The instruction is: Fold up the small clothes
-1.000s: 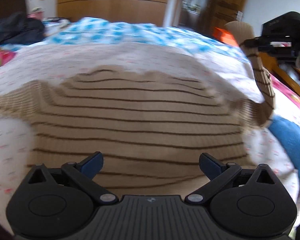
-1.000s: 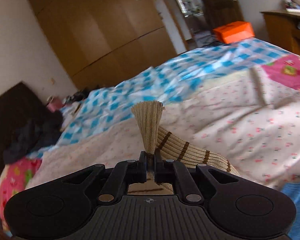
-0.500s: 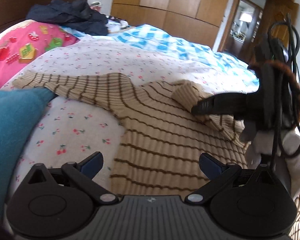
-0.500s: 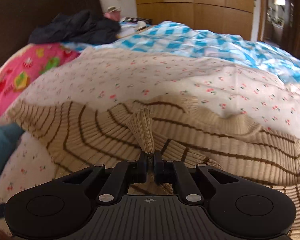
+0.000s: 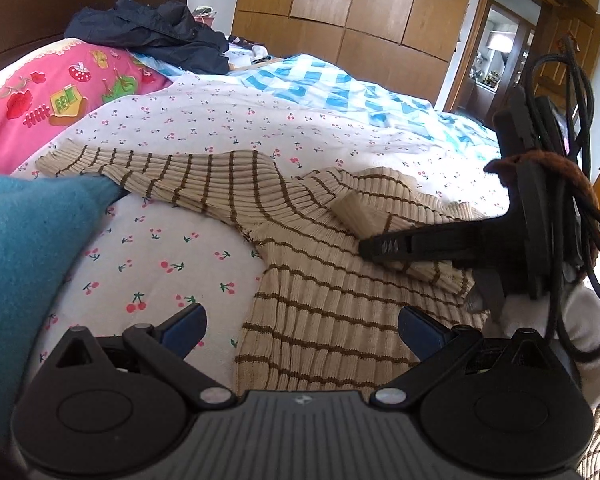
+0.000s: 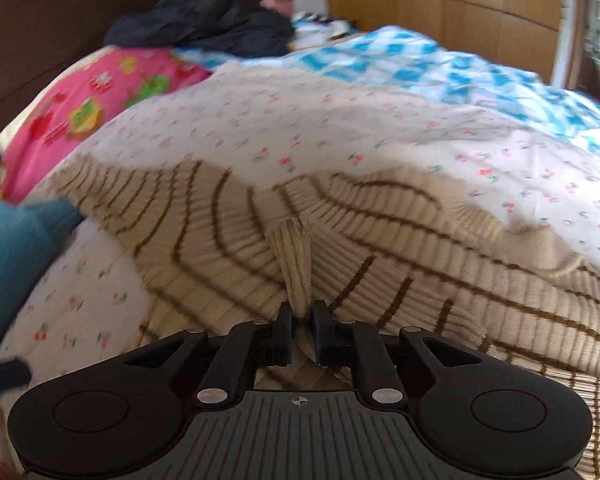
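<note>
A beige ribbed sweater with brown stripes lies flat on the cherry-print sheet. One sleeve stretches out to the left. The other sleeve is folded over the body, and its plain cuff rests near the collar. My right gripper comes in from the right, low on the sweater. In its own view the gripper has the cuff standing between its fingers. The jaws are opening, and the pads still touch the cuff. My left gripper hangs open over the sweater's lower body, holding nothing.
A teal cloth lies at the left beside the outstretched sleeve. Behind it are a pink pillow, a dark jacket and a blue checked quilt. A wooden wardrobe lines the far wall. Black cables trail from the right gripper.
The right gripper brought the raised cuff down and across onto the sweater's body, and its jaws have widened slightly. The left gripper swung left early on, then stayed still.
</note>
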